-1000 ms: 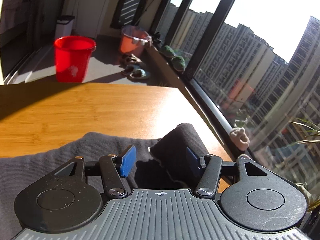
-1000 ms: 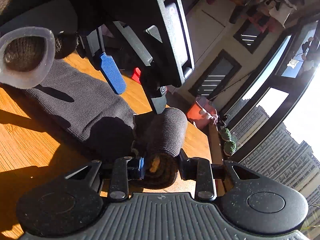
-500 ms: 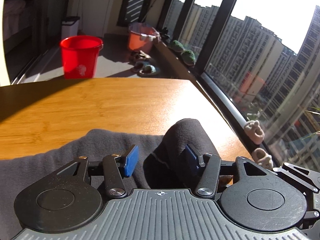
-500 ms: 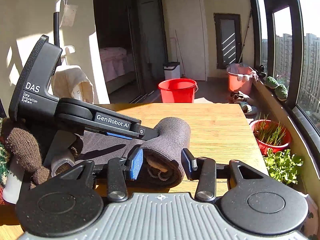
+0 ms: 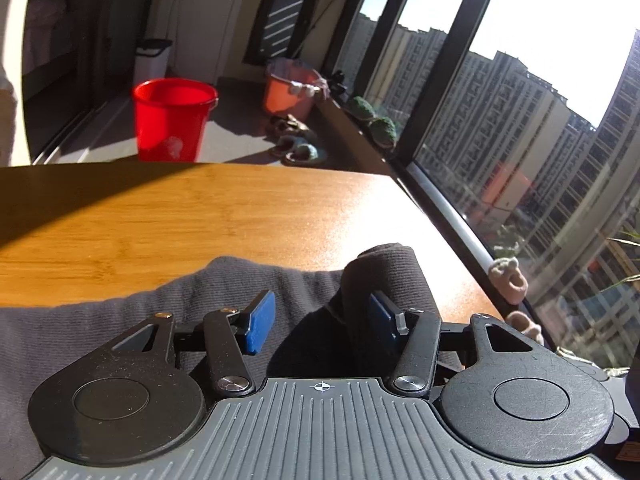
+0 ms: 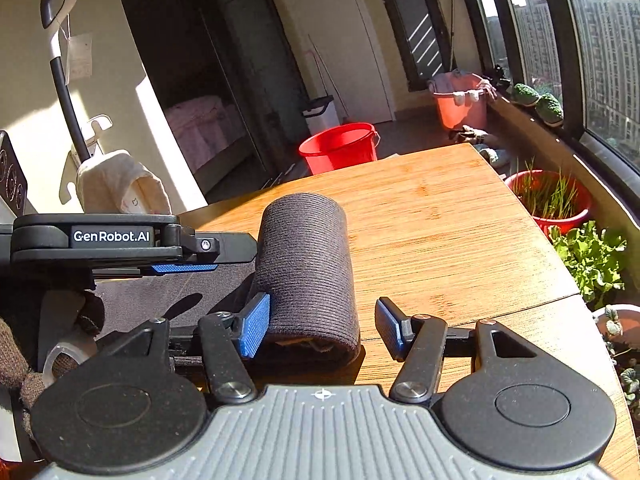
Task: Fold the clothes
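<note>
A dark grey knit garment lies flat on the wooden table, and its right end is rolled into a thick cylinder. My right gripper is open, with its fingers on either side of the near end of the roll; the left pad touches the cloth and the right pad stands apart. My left gripper hovers open over the flat part, its right pad against the roll's side. In the right wrist view the left gripper's fingers reach in from the left.
The table's right edge runs along a glass wall, with potted plants below it. A red bucket and an orange bucket stand on the floor beyond. A hand in a brown knit glove is at the left.
My right gripper has opened and let go of the roll, which now rests on the table. The left gripper has hardly moved.
</note>
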`<state>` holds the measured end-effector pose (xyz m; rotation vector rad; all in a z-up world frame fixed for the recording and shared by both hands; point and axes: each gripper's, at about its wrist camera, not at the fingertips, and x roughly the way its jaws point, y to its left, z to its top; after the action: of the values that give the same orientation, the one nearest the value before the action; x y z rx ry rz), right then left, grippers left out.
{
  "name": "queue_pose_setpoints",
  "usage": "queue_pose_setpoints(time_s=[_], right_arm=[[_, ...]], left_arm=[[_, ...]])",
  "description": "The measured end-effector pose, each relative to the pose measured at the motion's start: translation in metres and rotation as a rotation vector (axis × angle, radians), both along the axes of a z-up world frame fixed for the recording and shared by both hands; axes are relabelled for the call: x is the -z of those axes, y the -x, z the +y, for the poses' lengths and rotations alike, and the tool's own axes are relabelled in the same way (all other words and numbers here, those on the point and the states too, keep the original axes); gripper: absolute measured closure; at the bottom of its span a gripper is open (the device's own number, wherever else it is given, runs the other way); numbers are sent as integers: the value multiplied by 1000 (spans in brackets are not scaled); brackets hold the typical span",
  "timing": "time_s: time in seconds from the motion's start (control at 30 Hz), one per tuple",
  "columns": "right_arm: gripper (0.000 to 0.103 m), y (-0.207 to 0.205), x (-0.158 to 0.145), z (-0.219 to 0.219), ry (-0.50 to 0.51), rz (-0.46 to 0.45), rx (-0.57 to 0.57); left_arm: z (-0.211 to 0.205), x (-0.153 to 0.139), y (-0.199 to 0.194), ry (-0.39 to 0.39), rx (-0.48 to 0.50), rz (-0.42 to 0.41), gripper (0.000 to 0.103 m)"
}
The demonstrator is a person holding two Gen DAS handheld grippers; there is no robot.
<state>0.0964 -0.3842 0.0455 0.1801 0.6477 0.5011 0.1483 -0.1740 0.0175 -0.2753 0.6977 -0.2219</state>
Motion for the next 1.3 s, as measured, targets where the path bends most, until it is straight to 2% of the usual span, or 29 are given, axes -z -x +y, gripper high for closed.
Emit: queue_pose_setpoints(time_s=[0.1, 0.23, 0.27, 0.4, 0.5, 0.57, 0.7, 0.83, 0.93, 1.0, 1.07, 1.1, 1.17, 1.3], right_arm=[[45, 5, 1, 6, 15, -20, 5], [43, 9, 3, 8, 1, -43, 32], [43, 9, 3, 7, -8, -40, 36], [39, 6, 4, 7, -81, -2, 66], [39, 2, 8, 9, -122, 41, 71], [44, 5, 7, 19, -66, 14, 61], [47, 23, -1, 56, 177, -136, 29], [47, 39, -3, 95, 416, -279, -15], [47, 49, -2, 118, 540, -356, -51], [47, 54, -1, 126, 572, -383, -78], [46, 55, -1, 125, 553, -375, -102], [42, 55, -2, 120, 512, -361, -117], [42, 54, -4, 108, 430, -322, -140], [42, 41, -10, 73, 184, -146, -150]], left_arm=[[-7, 7, -2, -21, 3, 2, 45], [-8, 15, -5, -37, -14, 5, 30], [-3, 17, -5, -24, -15, 11, 29], [5, 23, -4, -41, -35, 28, 30], [5, 25, 1, -83, -29, 17, 36], [4, 24, 5, -100, -26, 12, 41], [12, 10, 10, -36, -40, 8, 42], [18, -20, 19, 4, -48, -67, 33], [12, -31, 19, -36, -29, -84, 29], [7, -26, 16, -76, -22, -68, 29], [7, -15, 12, -94, -25, -45, 27], [9, -9, 11, -94, -29, -35, 25], [17, -5, 11, -70, -36, -26, 23], [26, -5, 14, -93, -51, -33, 23]])
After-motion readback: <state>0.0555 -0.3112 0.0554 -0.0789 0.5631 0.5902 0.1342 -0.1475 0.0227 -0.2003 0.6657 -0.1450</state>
